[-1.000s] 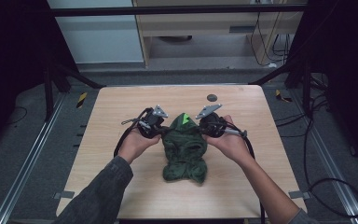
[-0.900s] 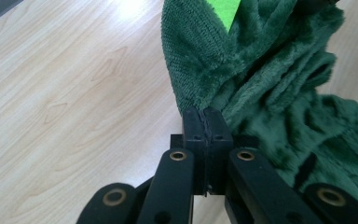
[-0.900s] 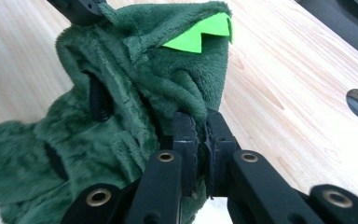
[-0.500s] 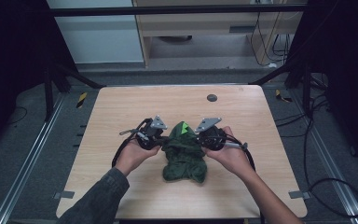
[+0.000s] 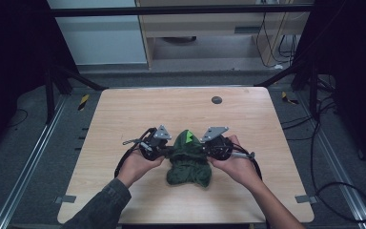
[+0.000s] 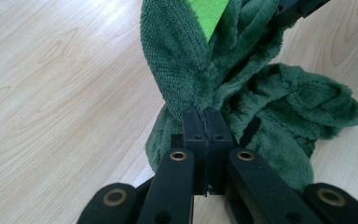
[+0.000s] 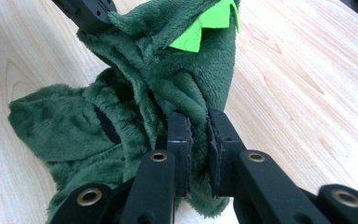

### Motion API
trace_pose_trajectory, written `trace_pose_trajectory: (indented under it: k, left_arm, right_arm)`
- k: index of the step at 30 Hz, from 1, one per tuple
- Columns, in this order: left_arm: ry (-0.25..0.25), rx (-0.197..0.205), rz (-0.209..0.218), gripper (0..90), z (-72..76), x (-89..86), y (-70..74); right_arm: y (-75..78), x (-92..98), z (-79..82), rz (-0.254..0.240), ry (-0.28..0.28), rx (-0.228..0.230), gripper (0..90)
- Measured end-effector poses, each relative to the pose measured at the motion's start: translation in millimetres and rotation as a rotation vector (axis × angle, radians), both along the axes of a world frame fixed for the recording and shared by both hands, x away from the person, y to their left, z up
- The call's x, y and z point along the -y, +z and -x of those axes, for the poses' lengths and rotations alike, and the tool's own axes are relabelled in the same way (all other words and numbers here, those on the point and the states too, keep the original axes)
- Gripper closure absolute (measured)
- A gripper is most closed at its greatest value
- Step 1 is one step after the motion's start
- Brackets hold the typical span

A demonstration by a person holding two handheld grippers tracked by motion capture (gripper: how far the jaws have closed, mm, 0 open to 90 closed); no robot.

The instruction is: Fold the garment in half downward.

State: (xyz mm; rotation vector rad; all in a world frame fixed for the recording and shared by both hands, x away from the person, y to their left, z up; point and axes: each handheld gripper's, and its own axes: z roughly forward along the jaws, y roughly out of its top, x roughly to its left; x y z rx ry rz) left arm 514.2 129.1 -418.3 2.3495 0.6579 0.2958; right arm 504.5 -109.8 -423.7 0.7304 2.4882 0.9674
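A dark green fleece garment (image 5: 188, 162) with bright green felt spikes (image 5: 189, 138) lies bunched on the wooden table (image 5: 124, 114), near its front middle. My left gripper (image 5: 166, 151) is shut on the garment's left side, and its jaws pinch a fold of fleece (image 6: 191, 74) tightly in the left gripper view (image 6: 206, 122). My right gripper (image 5: 208, 151) is shut on the right side, with a thick fold of the fleece (image 7: 168, 84) squeezed between its pads (image 7: 198, 128). The spiked hood part stands up between the two grippers; the rest sags toward the table's front.
A small dark round disc (image 5: 216, 99) sits at the table's far edge, right of centre. Black cables (image 5: 124, 162) trail from both grippers. Metal frame rails and cables run along the floor on both sides of the table.
Both grippers have moved toward the table's front with the garment held between them, and have come closer together, bunching the cloth.
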Motion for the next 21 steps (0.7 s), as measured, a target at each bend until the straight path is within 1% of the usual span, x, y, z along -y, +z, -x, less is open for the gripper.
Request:
trace_pose_trajectory:
  k: [8, 17, 21]
  left_arm:
    - [0.002, 0.002, 0.014, 90.0, 5.1, -0.9, -5.5]
    - [-0.001, -0.007, 0.014, 90.0, 11.9, 0.2, -16.3]
    - [-0.008, -0.013, 0.009, 90.0, 13.2, 1.2, -18.7]
  right_arm:
    - [-5.5, 0.6, 7.5, -0.010, 0.004, 0.003, 79.6]
    - [-10.9, 2.3, 13.4, -0.015, 0.002, -0.006, 78.3]
    - [-13.6, 3.2, 15.1, -0.016, 0.001, -0.008, 77.4]
